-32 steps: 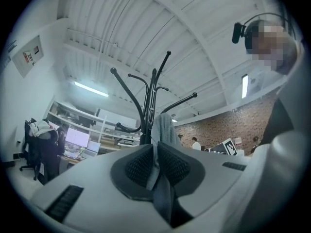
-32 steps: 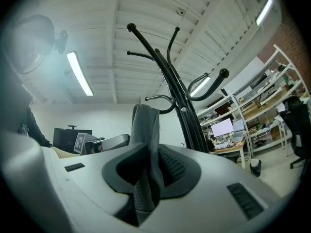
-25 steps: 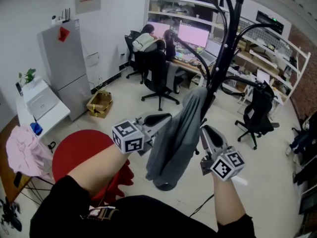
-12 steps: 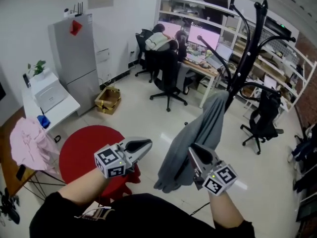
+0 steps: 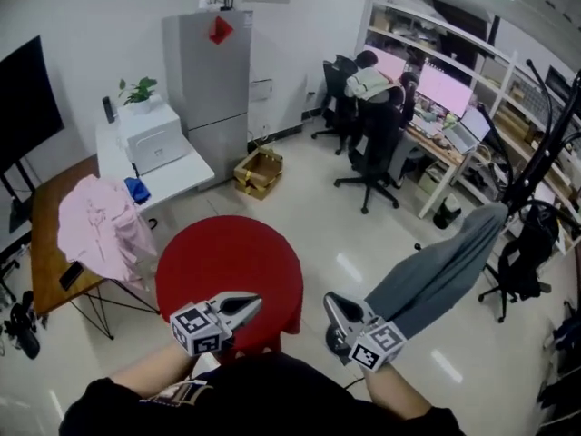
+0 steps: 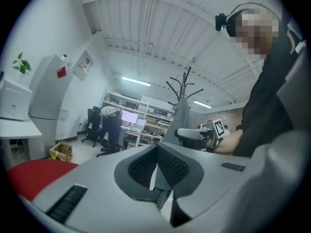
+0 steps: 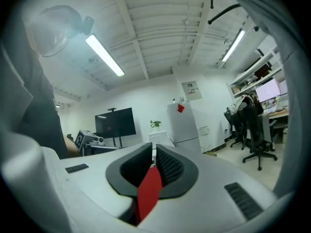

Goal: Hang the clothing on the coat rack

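Grey clothing (image 5: pixel 445 271) hangs off the coat rack (image 5: pixel 545 153) in the head view, trailing down behind the right gripper (image 5: pixel 332 305); the left gripper (image 5: pixel 247 303) sits alongside. Left gripper view: jaws pressed together, empty. Right gripper view: jaws have just been closing, pads meeting, nothing between.

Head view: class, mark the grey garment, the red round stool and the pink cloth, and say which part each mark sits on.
grey garment (image 5: pixel 440 278), head view, middle of its fabric.
red round stool (image 5: pixel 227 266), head view, centre of its round top.
pink cloth (image 5: pixel 98 230), head view, middle of the draped fabric.
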Tool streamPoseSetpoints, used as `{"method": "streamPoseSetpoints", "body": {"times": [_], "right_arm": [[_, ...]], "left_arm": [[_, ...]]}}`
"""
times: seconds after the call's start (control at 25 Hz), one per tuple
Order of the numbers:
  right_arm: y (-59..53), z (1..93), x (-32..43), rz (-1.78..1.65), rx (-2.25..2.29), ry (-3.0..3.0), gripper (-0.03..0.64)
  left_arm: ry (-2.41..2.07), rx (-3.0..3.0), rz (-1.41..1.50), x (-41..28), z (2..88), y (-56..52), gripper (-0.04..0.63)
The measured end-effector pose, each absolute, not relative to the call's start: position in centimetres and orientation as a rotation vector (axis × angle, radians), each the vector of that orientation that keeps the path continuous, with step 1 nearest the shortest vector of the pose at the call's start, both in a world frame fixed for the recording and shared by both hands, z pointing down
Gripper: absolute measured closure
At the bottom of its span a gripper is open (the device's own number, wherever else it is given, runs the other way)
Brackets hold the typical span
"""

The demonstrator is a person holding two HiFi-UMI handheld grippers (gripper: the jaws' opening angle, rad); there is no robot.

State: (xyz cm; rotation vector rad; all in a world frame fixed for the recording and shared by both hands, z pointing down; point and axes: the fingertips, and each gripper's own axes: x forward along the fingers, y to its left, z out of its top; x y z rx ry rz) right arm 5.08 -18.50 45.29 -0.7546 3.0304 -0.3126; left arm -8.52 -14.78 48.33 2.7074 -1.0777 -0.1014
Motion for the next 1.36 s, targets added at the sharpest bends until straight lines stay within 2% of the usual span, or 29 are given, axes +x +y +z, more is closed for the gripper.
{"method": "streamPoseSetpoints", "body": {"times": [0.04, 0.32, 0.52, 1.36], "right_arm": [[-18.2, 46.2, 3.3, -0.347, -0.71, 3.052, 0.616], [-14.4, 50.7, -6.5, -0.613, -0.352, 3.127, 0.617], [-12.3, 52.6, -10.2, -0.59, -0.226, 3.239, 0.617], [-10.5, 52.7, -8.9, -0.505, -0.211, 3.306, 0.617]], "left_arm": [[-1.104, 2.69, -0.116, -9.9, 48.7, -14.3, 0.595], [-1.27, 2.533, -0.07, -16.7, 51.7, -10.1, 0.595], [-1.344, 2.412, -0.125, -19.5, 52.9, -8.3, 0.595], [-1.298, 2.383, -0.136, -17.8, 53.9, -6.7, 0.595]]}}
